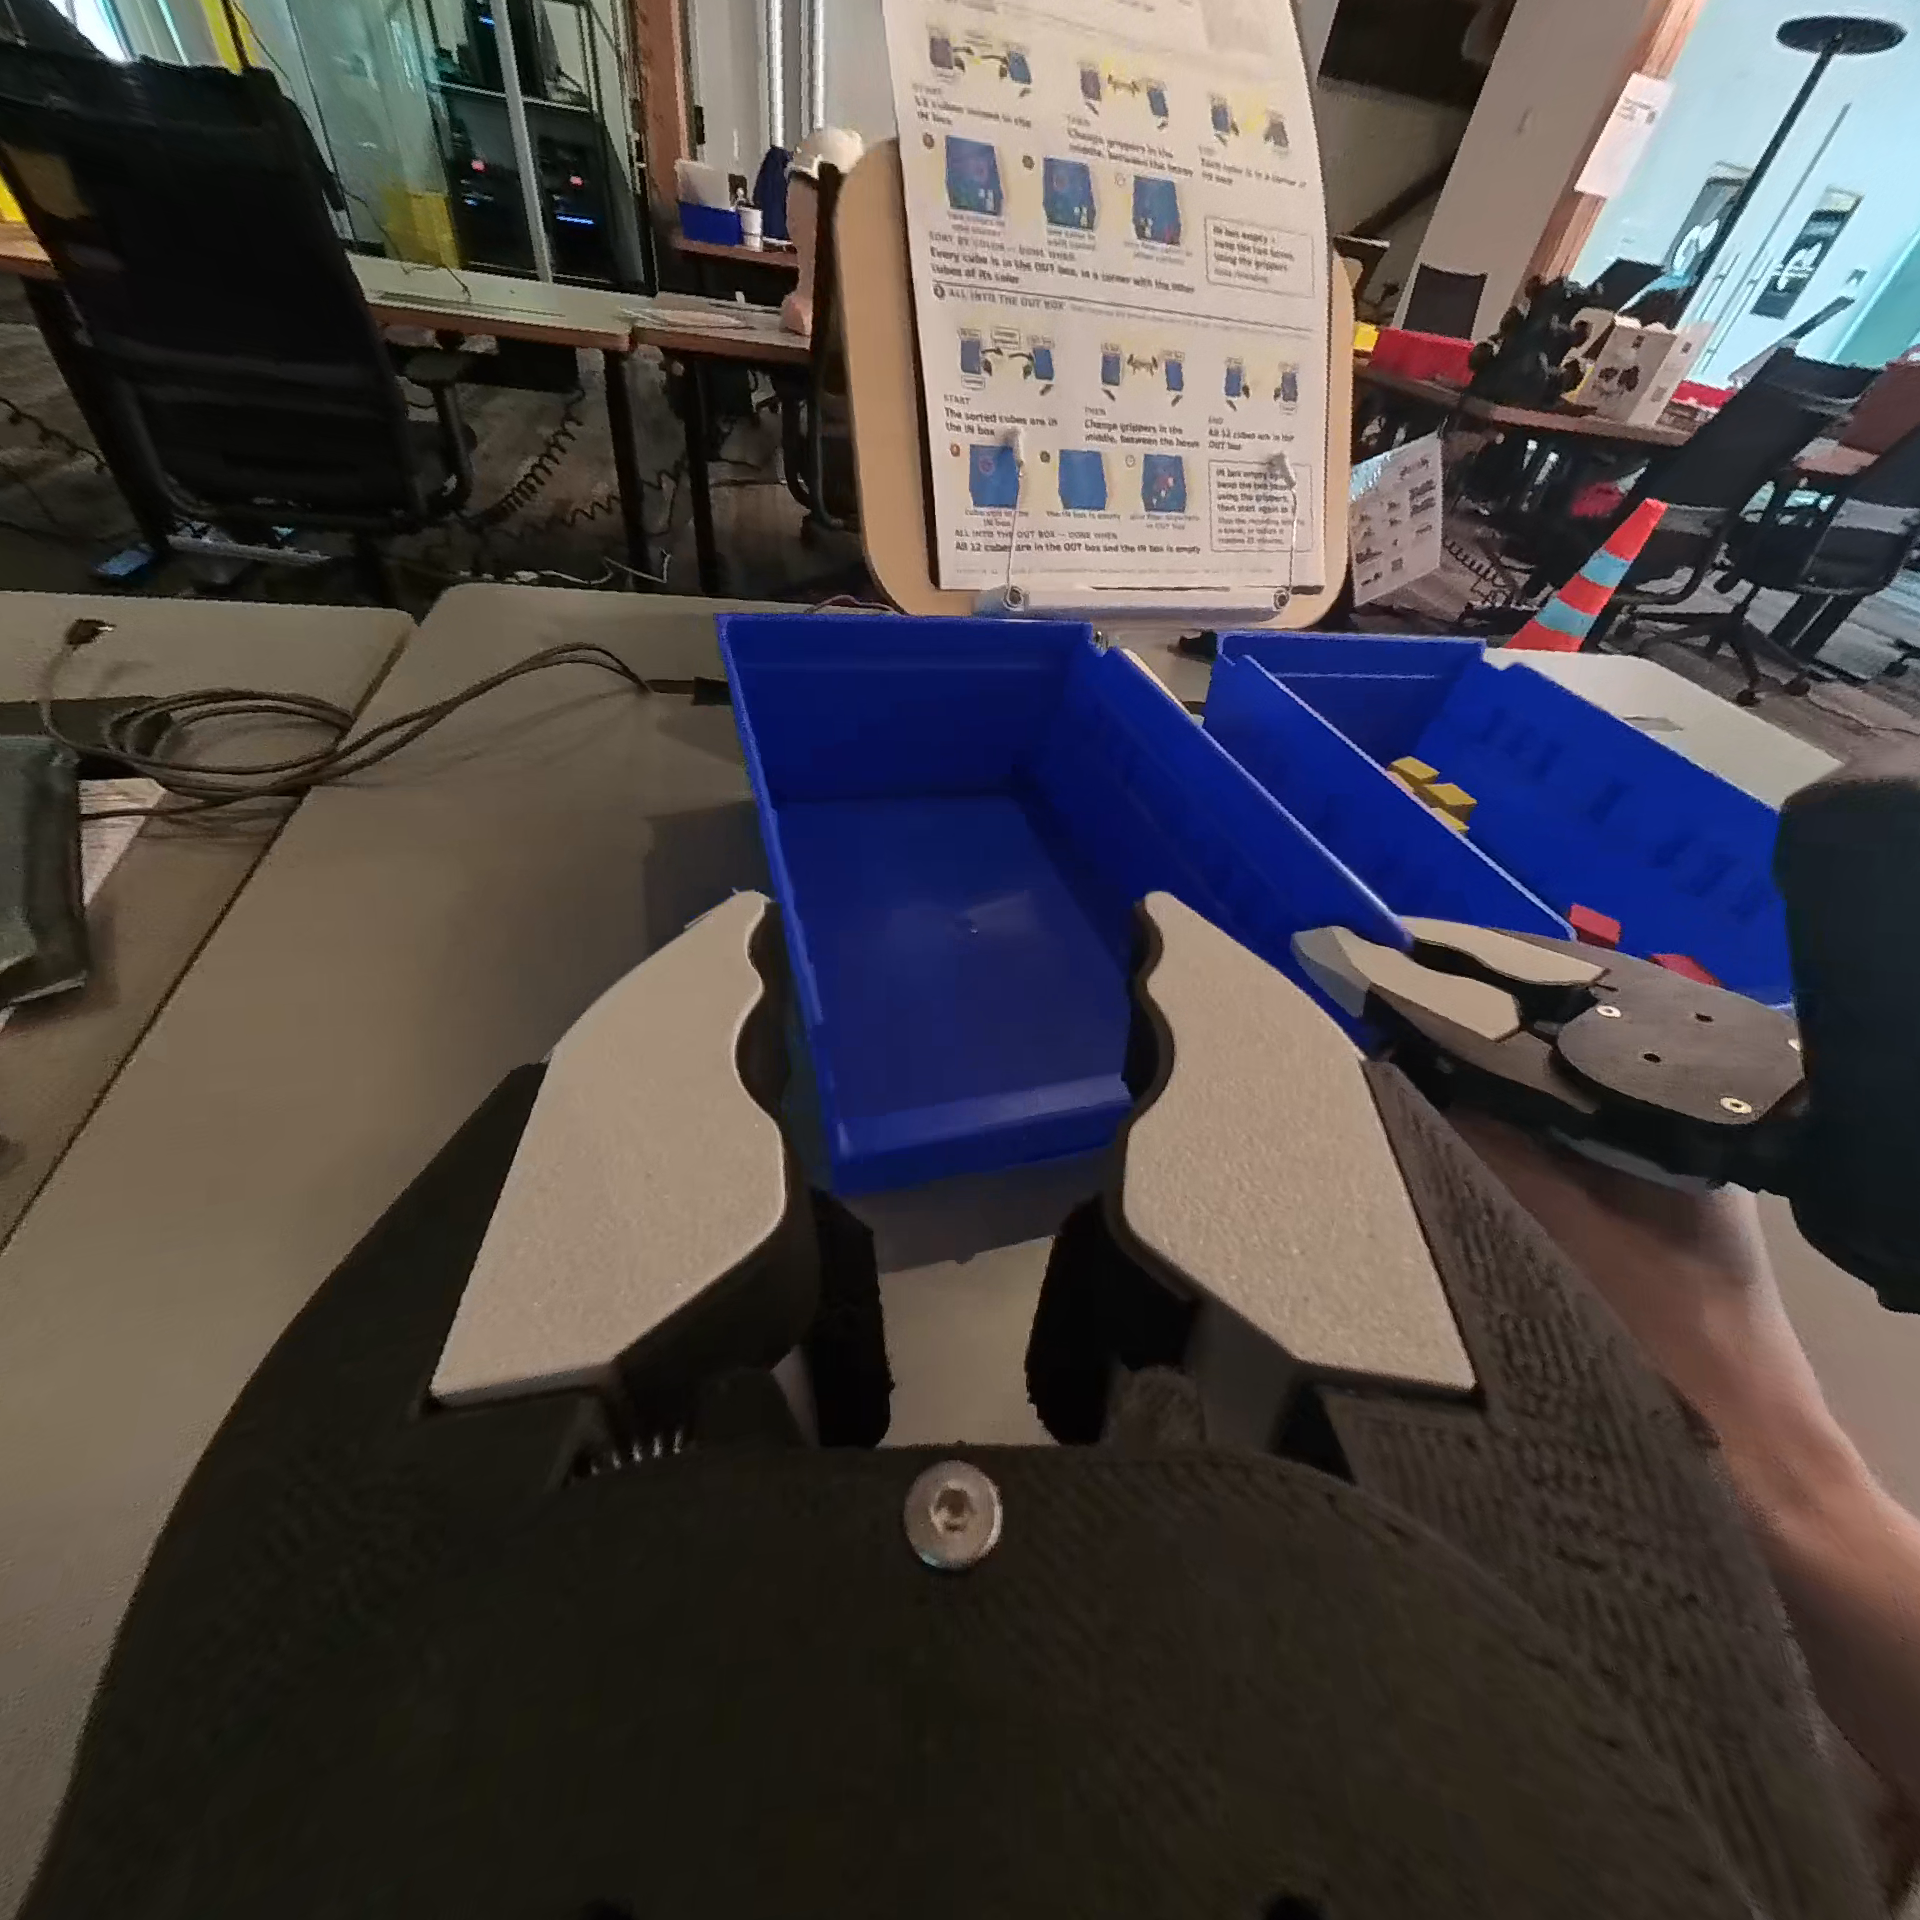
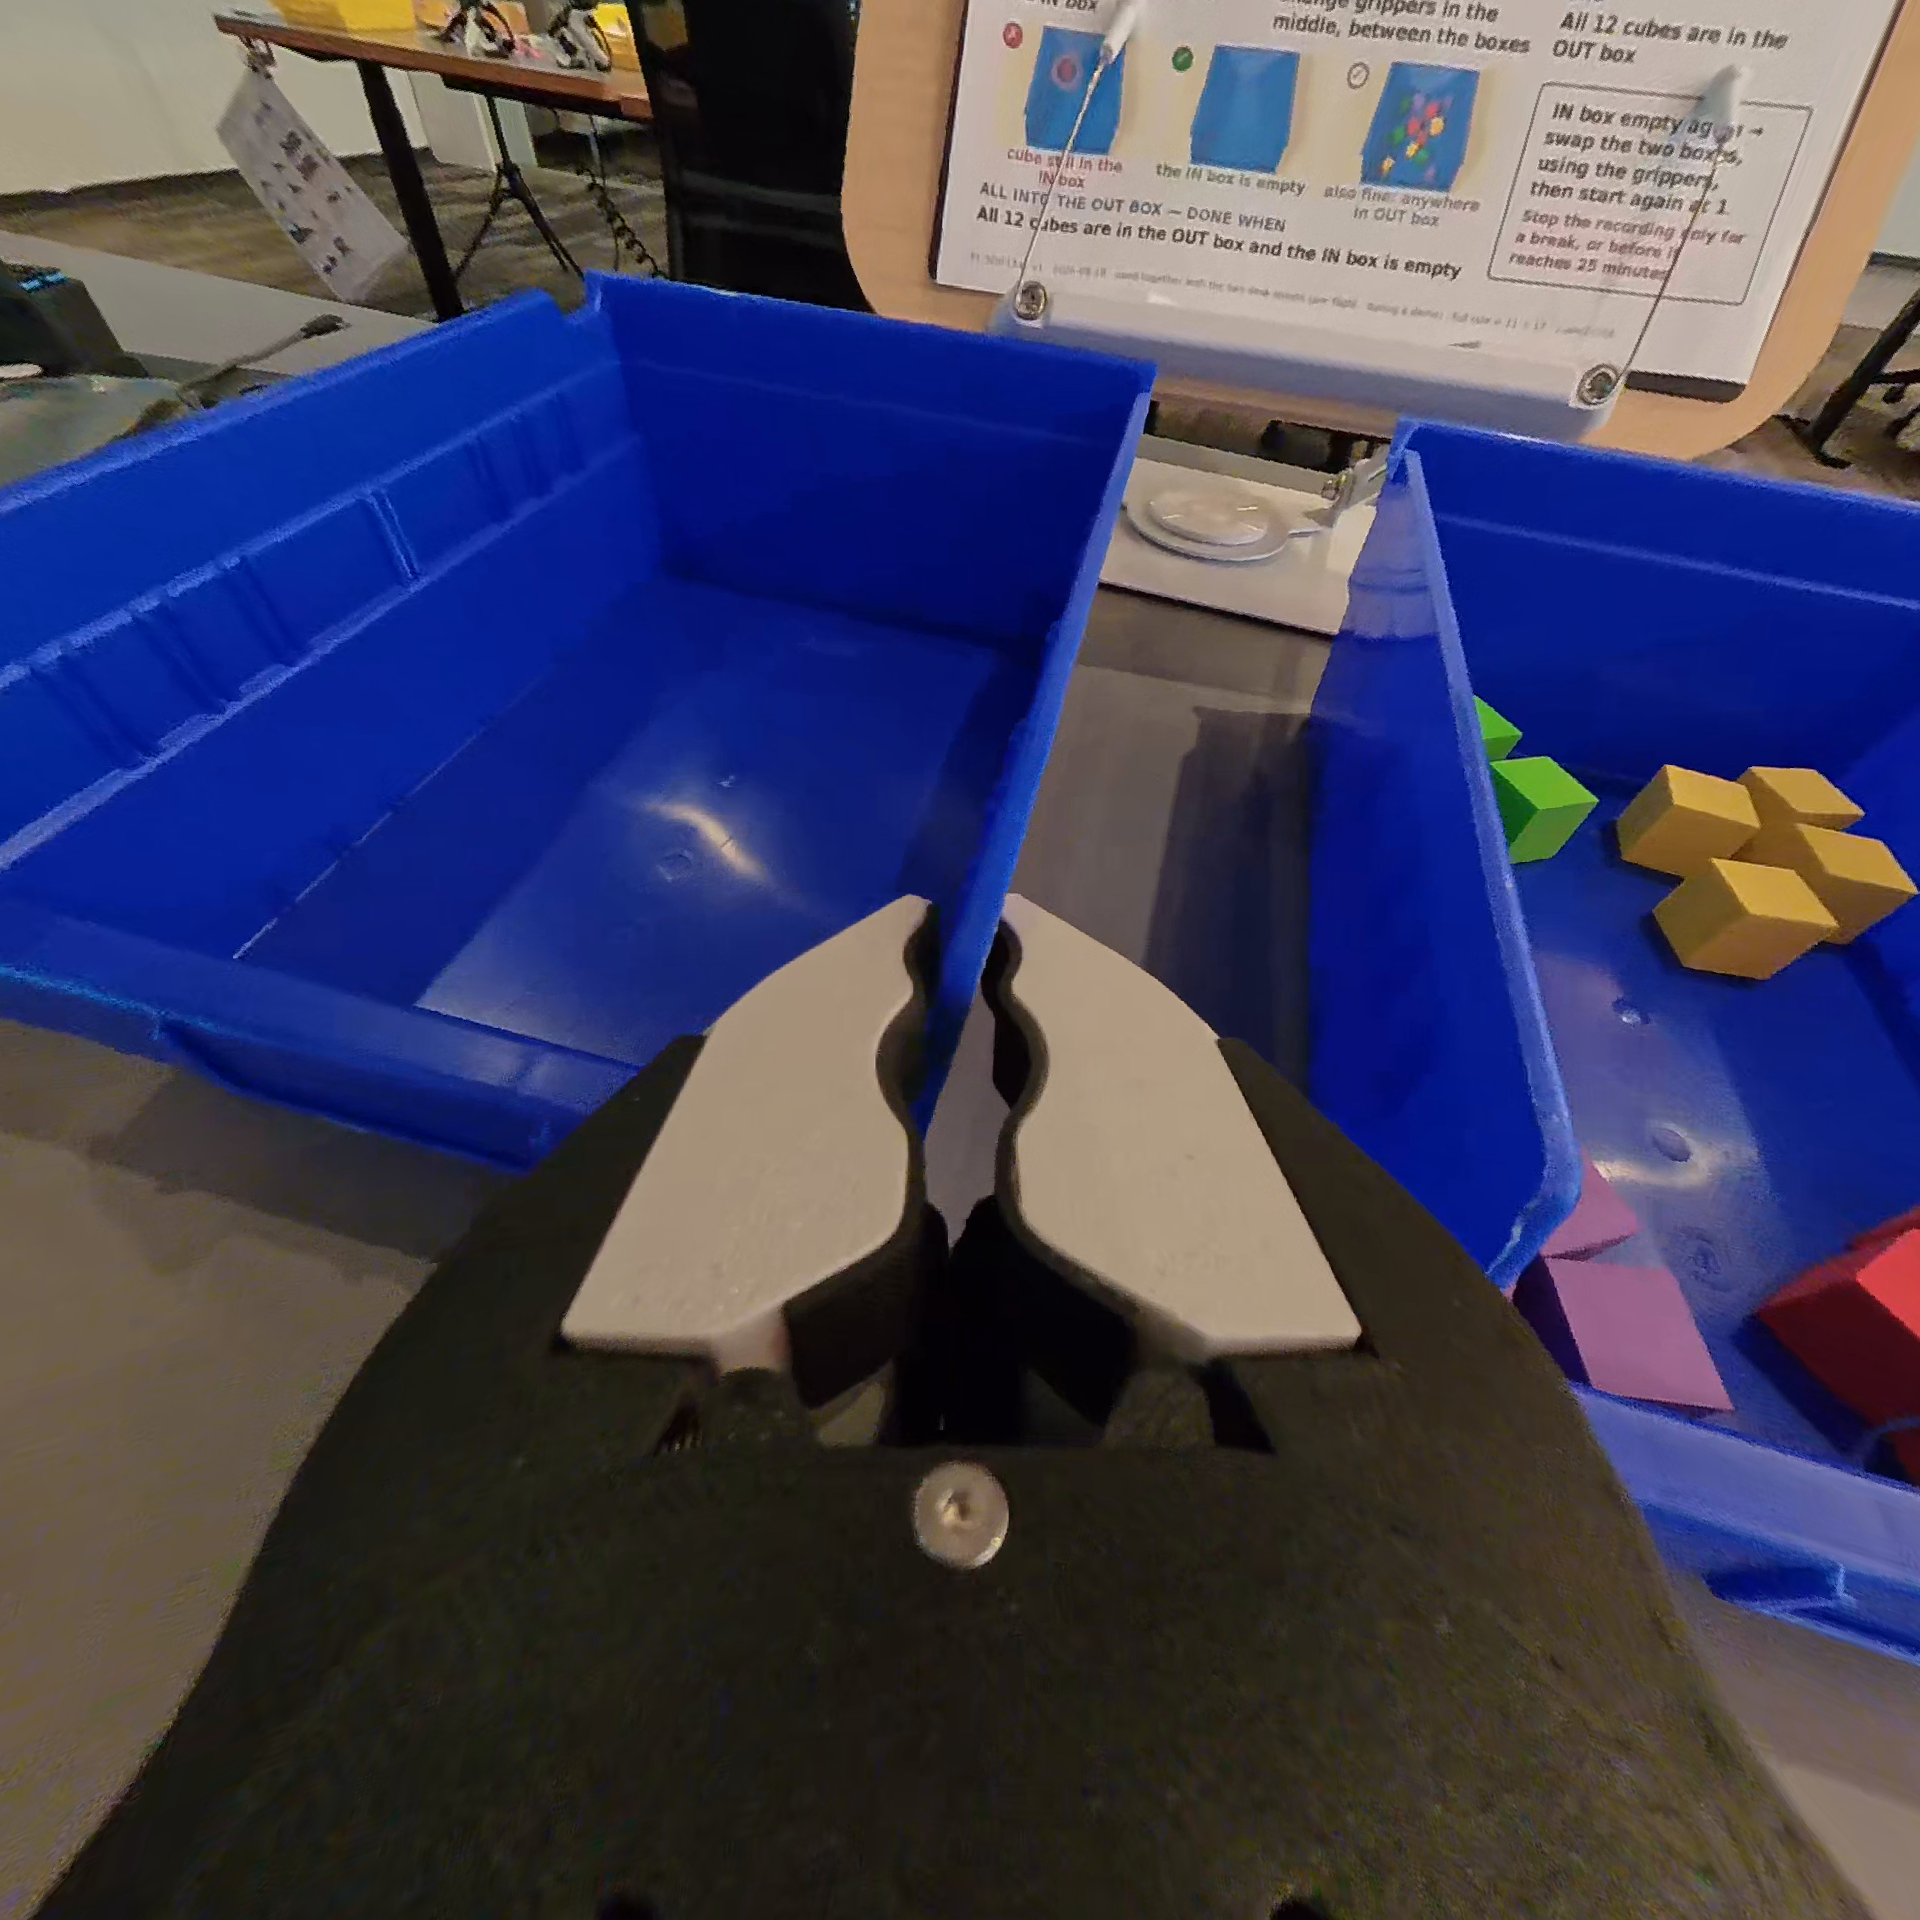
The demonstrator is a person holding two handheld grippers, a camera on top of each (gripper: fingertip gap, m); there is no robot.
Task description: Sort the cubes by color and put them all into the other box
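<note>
An empty blue bin [image 1: 935, 727] stands on the grey table [image 1: 364, 1039]. My left gripper [image 1: 956, 914] is open and holds nothing; its grey fingers [image 1: 644, 1122] frame the bin's near end. My right gripper [image 2: 966, 925] is shut on the empty bin's right side wall [image 2: 1029, 727]; it also shows in the left wrist view [image 1: 1351, 961]. A second blue bin [image 2: 1403, 935] stands to the right and holds yellow cubes [image 2: 1756, 862], green cubes [image 2: 1543, 805], purple cubes [image 2: 1621, 1330] and red cubes [image 2: 1860, 1320].
An instruction sheet on a wooden board [image 1: 1112, 312] stands behind the bins, with a white base [image 2: 1216, 520] between them. A dark cable [image 1: 260, 727] lies on the table at the left. A person's forearm [image 1: 1662, 1299] is at the right. Chairs, desks and a traffic cone [image 1: 1590, 571] stand beyond.
</note>
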